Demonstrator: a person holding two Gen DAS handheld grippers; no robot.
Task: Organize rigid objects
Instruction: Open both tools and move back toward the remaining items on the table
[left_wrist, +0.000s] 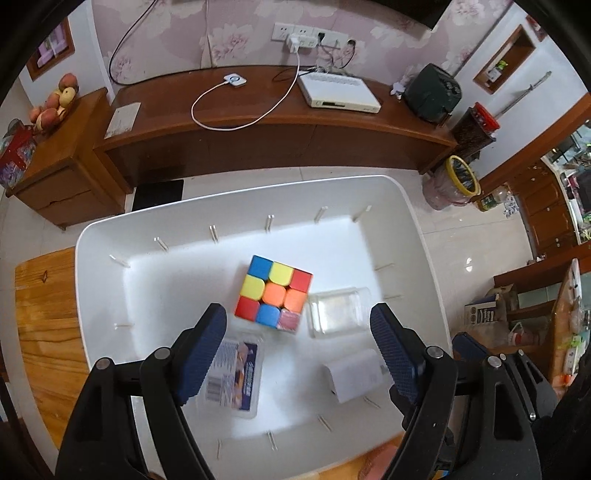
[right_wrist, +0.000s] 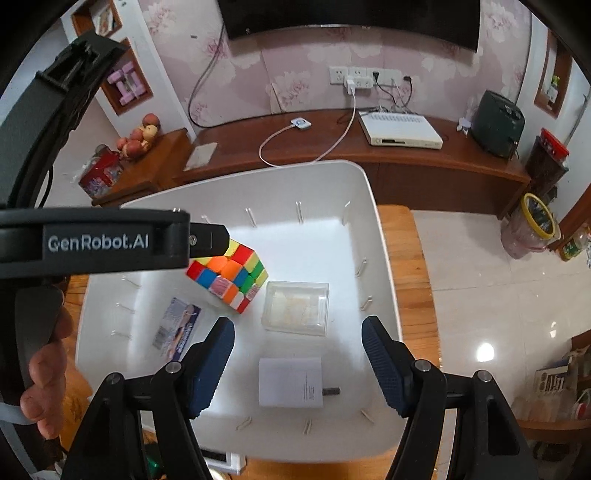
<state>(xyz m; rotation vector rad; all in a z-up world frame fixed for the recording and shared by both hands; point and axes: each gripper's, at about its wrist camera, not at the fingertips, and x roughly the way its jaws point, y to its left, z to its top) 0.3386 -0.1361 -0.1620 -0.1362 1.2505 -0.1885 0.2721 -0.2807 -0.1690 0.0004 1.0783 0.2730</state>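
**Hovering over the bin, both tools empty**

We hold the left tool (left_wrist: 298, 343) and right tool (right_wrist: 298, 354) spread wide, gripping nothing, above the white bin (right_wrist: 384, 251) on the wooden worktop (right_wrist: 413, 258). Inside: puzzle cube (left_wrist: 274, 295), clear box (right_wrist: 296, 308) just beside it, labelled case (left_wrist: 236, 376), white box (right_wrist: 290, 382).

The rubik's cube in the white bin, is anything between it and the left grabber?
Nothing visible blocks it. The left gripper hangs open above the white bin, and the rubik's cube lies just ahead between its fingers. The labelled plastic box and clear box lie off to either side.
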